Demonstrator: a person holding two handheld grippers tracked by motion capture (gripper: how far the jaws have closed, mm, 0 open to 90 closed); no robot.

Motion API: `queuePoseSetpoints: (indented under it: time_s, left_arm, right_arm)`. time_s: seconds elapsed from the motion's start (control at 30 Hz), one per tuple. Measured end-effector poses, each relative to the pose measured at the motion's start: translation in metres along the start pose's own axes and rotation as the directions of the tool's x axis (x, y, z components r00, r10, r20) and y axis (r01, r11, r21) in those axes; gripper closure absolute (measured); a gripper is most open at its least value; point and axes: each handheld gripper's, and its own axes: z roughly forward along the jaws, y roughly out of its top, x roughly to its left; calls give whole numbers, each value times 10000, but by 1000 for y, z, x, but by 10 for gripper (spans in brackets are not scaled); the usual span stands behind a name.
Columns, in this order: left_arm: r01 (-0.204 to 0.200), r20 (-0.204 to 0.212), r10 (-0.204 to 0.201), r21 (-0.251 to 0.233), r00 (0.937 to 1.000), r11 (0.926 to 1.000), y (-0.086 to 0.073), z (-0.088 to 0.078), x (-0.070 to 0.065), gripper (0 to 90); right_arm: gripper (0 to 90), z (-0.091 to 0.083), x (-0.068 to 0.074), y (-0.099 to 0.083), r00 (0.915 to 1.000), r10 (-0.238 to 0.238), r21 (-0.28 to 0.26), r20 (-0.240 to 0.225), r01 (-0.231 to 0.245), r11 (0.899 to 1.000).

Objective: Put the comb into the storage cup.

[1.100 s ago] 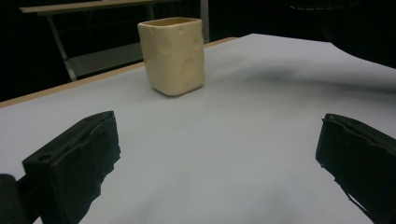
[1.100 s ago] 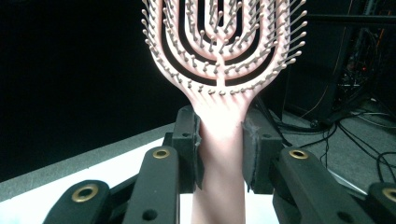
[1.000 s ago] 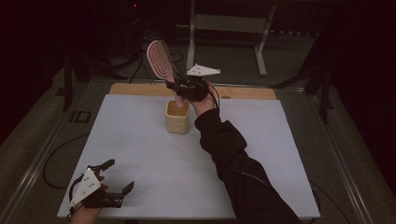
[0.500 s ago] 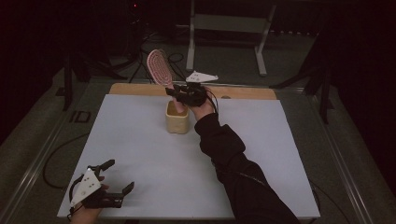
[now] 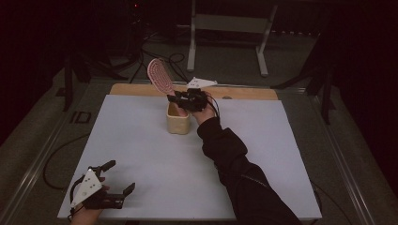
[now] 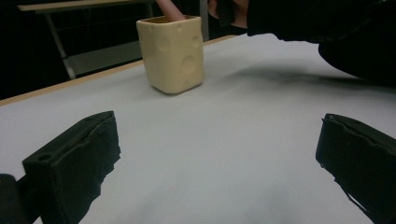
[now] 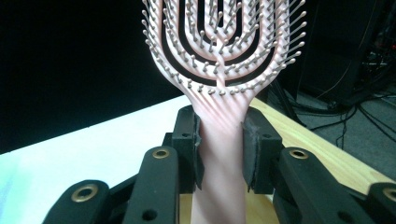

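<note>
Over at the far middle of the counter (image 5: 141,154), the right hand-held gripper (image 5: 180,100) is pinching the handle of a pink hairbrush (image 5: 159,77), its two black jaws pressed against either side of the handle just below where the head widens. From the right gripper view the hairbrush rises straight up out of the jaws, bristles facing the camera, the looped ribs of the head fanning out above. From the high view its long axis tilts: the handle end goes down into a cream cup (image 5: 178,120), and the head leans up and away toward the far left, past the wooden far edge of the counter. The cup stands upright on the white surface, square-sided with round dimples in its walls, and the pink handle pokes up out of its mouth in the left gripper view. A dark sleeve (image 5: 234,164) runs from the right hand back to the near edge.

Well apart, at the near left corner, the left hand-held gripper (image 5: 112,180) rests low over the counter with its jaws spread wide and nothing between them, pointing toward the cup.
</note>
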Motion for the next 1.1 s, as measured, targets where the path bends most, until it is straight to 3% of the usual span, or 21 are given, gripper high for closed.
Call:
queuePoseSetpoints:
  time_s: [0.4, 0.43, 0.47, 0.53, 0.7, 0.9, 1.1]
  left_arm:
    - [-14, 19, 14, 42, 10000, 10000, 0, 1, 0, 0]
    - [-2, 19, 2, 46, 10000, 10000, 0, 1, 0, 0]
    - [-27, 11, 27, 38, 10000, 10000, 0, 0, 0, 0]
    - [-23, 14, 23, 20, 10000, 10000, 0, 0, 0, 0]
    - [-73, 0, 73, 56, 10000, 10000, 0, 1, 0, 0]
    - [-66, -21, 66, 80, 10000, 9999, 0, 1, 0, 0]
    - [-110, -42, 110, 90, 9999, 9999, 0, 1, -1, 0]
  right_arm:
    - [685, 0, 3, -8, 9991, -252, 434, 337, 238, 9988]
    - [648, 0, 4, -8, 9990, -254, 468, 373, 236, 9986]
    - [535, 0, 4, -9, 9986, -188, 497, 495, 164, 9986]
    - [422, -1, 7, -11, 9966, -440, 716, 690, 391, 9967]
    - [153, -10, 7, -10, 9983, -279, 870, 512, 234, 9959]
    - [144, -18, 8, -9, 9988, -155, 1100, 462, 103, 9939]
    - [131, -25, 11, -7, 9988, -325, 1095, 367, 283, 9936]
